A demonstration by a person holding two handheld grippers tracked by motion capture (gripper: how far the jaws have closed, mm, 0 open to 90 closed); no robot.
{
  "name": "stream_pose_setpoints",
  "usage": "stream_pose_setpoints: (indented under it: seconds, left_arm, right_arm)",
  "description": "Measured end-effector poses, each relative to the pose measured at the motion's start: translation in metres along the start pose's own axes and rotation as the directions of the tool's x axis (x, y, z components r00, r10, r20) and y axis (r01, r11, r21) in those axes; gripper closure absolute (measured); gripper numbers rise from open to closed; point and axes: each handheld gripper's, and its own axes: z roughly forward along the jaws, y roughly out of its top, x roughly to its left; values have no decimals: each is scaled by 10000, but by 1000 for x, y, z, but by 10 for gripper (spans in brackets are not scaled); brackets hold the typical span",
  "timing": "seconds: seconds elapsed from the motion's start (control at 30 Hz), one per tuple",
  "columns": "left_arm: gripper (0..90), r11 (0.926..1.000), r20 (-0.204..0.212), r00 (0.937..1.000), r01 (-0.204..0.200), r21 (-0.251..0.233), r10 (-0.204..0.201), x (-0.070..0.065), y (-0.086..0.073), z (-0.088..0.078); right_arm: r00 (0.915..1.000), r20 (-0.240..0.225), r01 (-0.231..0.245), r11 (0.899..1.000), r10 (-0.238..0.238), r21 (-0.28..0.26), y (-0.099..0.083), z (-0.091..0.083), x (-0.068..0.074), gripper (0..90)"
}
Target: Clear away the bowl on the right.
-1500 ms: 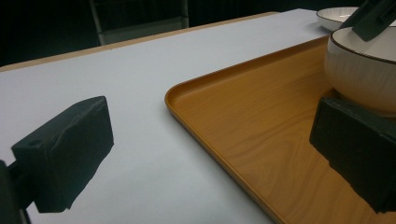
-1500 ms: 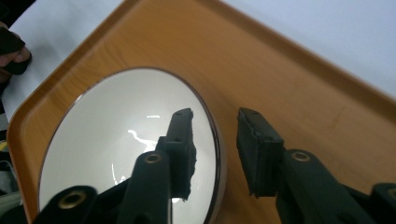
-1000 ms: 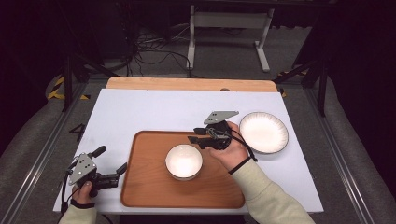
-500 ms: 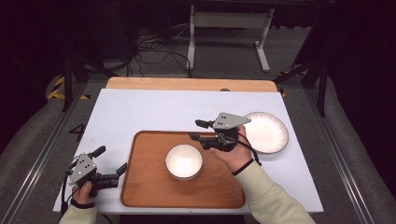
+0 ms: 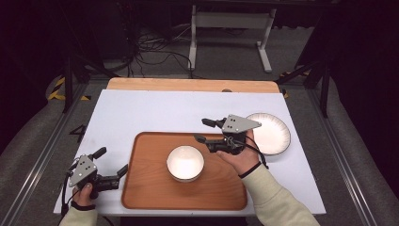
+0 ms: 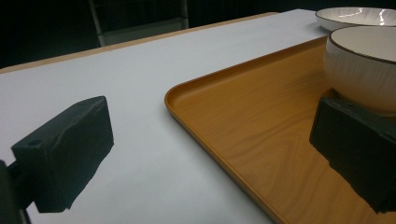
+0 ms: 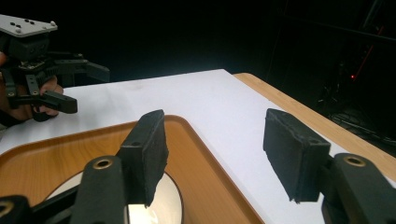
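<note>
Bowl (image 5: 185, 163) now sits on tray (image 5: 146, 188), my right gripper (image 5: 203, 131) has lifted clear, wide open, empty; left gripper (image 5: 113, 162) idle, open by tray edge; plate (image 5: 273, 136) likely next

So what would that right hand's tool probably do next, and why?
Probably swing back toward the plate and close on its near rim, to lift it onto the tray. The right gripper hangs open and empty above the tray's far edge; the bowl already sits on the tray, while the plate lies on the table just beside that hand.
</note>
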Motion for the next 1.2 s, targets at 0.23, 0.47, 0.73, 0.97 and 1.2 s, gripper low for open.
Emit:
stream_pose_setpoints:
  seconds: [0.23, 0.47, 0.73, 0.97, 1.2]
  left_arm:
    - [3, 10000, -6, 10000, -55, 56, 55, 0, 0, 0]
    - [3, 10000, 0, 10000, -43, 15, 43, 0, 0, 0]
    - [3, 9999, 2, 10000, -94, 51, 94, 0, 0, 0]
    - [3, 10000, -4, 10000, -64, 65, 64, 0, 0, 0]
    - [3, 10000, -6, 10000, -58, 59, 58, 0, 0, 0]
  right_arm:
    - [9994, 333, -29, 10000, 26, 76, -6, -16, -8, 384]
    - [9976, 683, -142, 9998, 135, 100, -11, -33, -16, 381]
    - [9933, 1123, -281, 9996, 268, 99, -16, -55, -25, 378]
    - [9915, 1243, -375, 9992, 388, -122, -22, -71, -33, 382]
    - [9882, 1483, -375, 9993, 383, -85, -24, -85, -38, 381]
